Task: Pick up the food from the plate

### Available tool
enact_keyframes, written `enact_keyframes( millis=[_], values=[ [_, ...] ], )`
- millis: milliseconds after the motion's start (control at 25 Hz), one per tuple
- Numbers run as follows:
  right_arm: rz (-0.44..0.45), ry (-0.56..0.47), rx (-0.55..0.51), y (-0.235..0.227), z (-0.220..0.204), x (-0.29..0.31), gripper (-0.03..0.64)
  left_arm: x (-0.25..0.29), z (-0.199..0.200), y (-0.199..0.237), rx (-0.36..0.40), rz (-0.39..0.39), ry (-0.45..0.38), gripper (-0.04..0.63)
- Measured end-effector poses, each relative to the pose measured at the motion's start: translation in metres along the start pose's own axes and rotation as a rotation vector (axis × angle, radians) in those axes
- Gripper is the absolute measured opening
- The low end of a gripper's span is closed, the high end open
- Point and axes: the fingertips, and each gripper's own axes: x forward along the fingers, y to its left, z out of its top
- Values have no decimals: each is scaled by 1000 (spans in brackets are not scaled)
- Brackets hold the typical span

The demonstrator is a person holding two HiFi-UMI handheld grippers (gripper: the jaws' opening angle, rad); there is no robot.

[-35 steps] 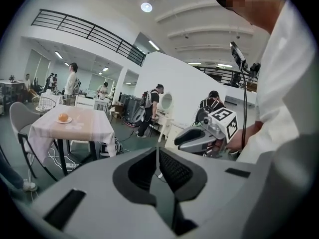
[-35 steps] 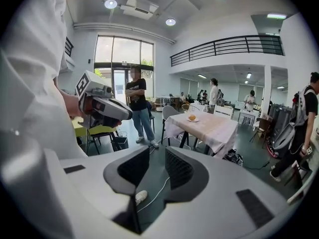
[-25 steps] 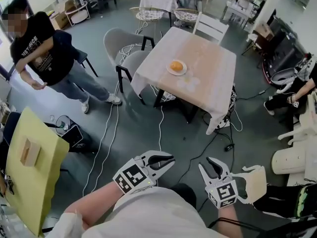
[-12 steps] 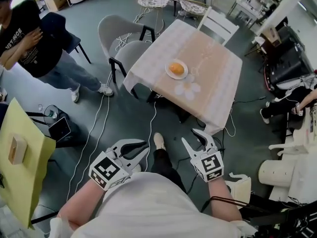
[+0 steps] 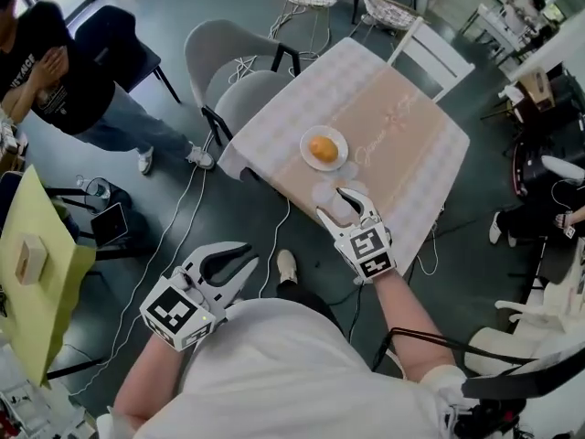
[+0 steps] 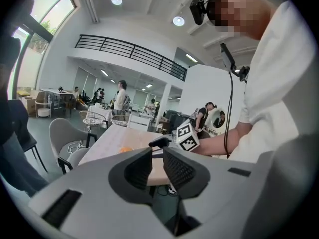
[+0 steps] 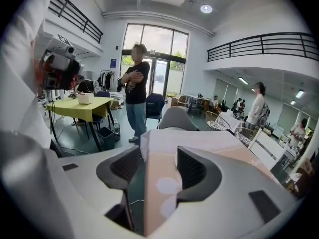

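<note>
An orange, roundish piece of food (image 5: 322, 148) lies on a small white plate (image 5: 335, 158) near the front edge of the cloth-covered table (image 5: 402, 144). My right gripper (image 5: 331, 201) reaches over that edge, just short of the plate. Its jaws are opening and hold nothing. In the right gripper view only tablecloth (image 7: 199, 143) shows between its pads (image 7: 192, 169); the food is out of frame. My left gripper (image 5: 247, 258) hangs back over the floor, its jaws a narrow gap apart and empty. In the left gripper view, the food (image 6: 125, 149) is a small orange spot.
Two grey chairs (image 5: 239, 90) stand at the table's left, a white chair (image 5: 437, 51) behind it. Cables (image 5: 183, 227) trail over the floor. A person (image 5: 64, 80) stands at the left near a yellow table (image 5: 37, 291). More furniture fills the right side (image 5: 539, 318).
I have come closer to the table. My right gripper has gone forward from over the floor to the table's front edge, and its jaws stand wider. The left gripper stays low.
</note>
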Motion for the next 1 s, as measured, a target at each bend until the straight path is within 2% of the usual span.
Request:
enact_keyframes(
  millis=[200, 400, 520, 800, 1000],
  values=[
    [40, 44, -30, -56, -21, 56, 271, 27, 13, 9, -23, 50, -5, 60],
    [105, 79, -37, -87, -35, 112, 319, 28, 18, 29, -63, 162, 3, 60],
    [115, 107, -34, -103, -44, 139, 339, 24, 24, 39, -71, 217, 10, 60],
    [131, 182, -49, -121, -66, 179, 356, 11, 18, 59, -90, 325, 21, 60],
    [127, 242, -66, -124, -84, 192, 356, 5, 21, 64, -98, 364, 11, 60]
  ],
)
